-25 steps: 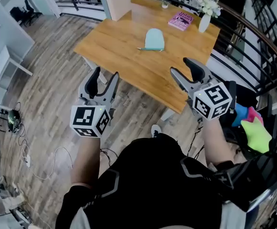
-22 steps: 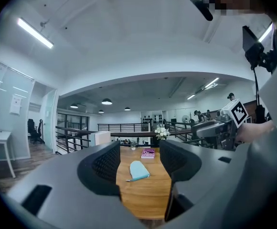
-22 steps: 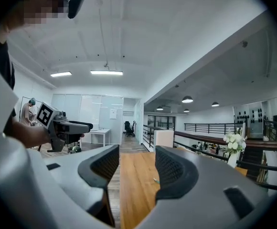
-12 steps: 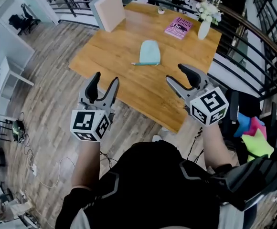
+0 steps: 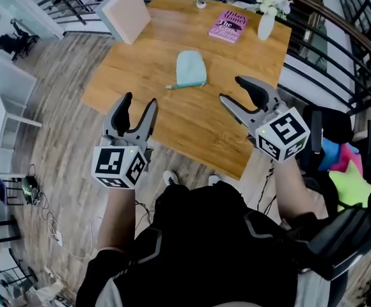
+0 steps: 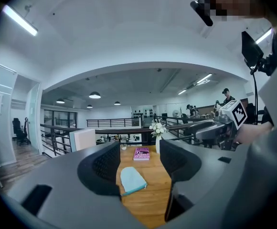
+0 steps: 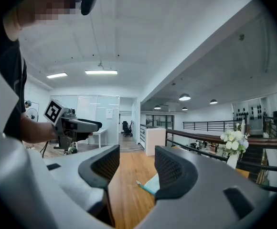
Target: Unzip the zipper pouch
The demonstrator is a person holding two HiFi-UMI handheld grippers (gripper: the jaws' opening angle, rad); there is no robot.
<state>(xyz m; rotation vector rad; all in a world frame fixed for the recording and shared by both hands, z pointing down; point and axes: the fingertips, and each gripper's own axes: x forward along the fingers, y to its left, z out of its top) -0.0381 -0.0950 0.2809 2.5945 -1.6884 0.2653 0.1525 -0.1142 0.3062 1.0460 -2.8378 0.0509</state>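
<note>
While both grippers hover at the near side of the wooden table [image 5: 236, 130], I read each of them as wide open and empty. Looking along the left gripper [image 5: 139, 101], I see its two dark jaws standing well apart, with only the tabletop and the distant pouch showing in the gap. Along the right gripper [image 5: 233, 89] I see the same: jaws spread, nothing held, bare wood between them and a corner of the pouch just past the right-hand jaw.

From the head view, I place the left gripper at the table's near left edge, its body over the plank floor [image 5: 57, 139], and the right gripper above the near right part of the tabletop. The zipper pouch [image 5: 190, 68] lies flat near the middle of the table, ahead of both grippers and well apart from each. It is pale blue-green, rounded at its far end, and a thin teal strip [image 5: 176, 86] sticks out from its near left corner. I cannot tell whether the zipper is done up.

Farther back lie a pink book [image 5: 229, 25] and, just beside it, a white vase [image 5: 265, 25] of white flowers. A pale box [image 5: 125, 11] stands at the far left corner.
</note>
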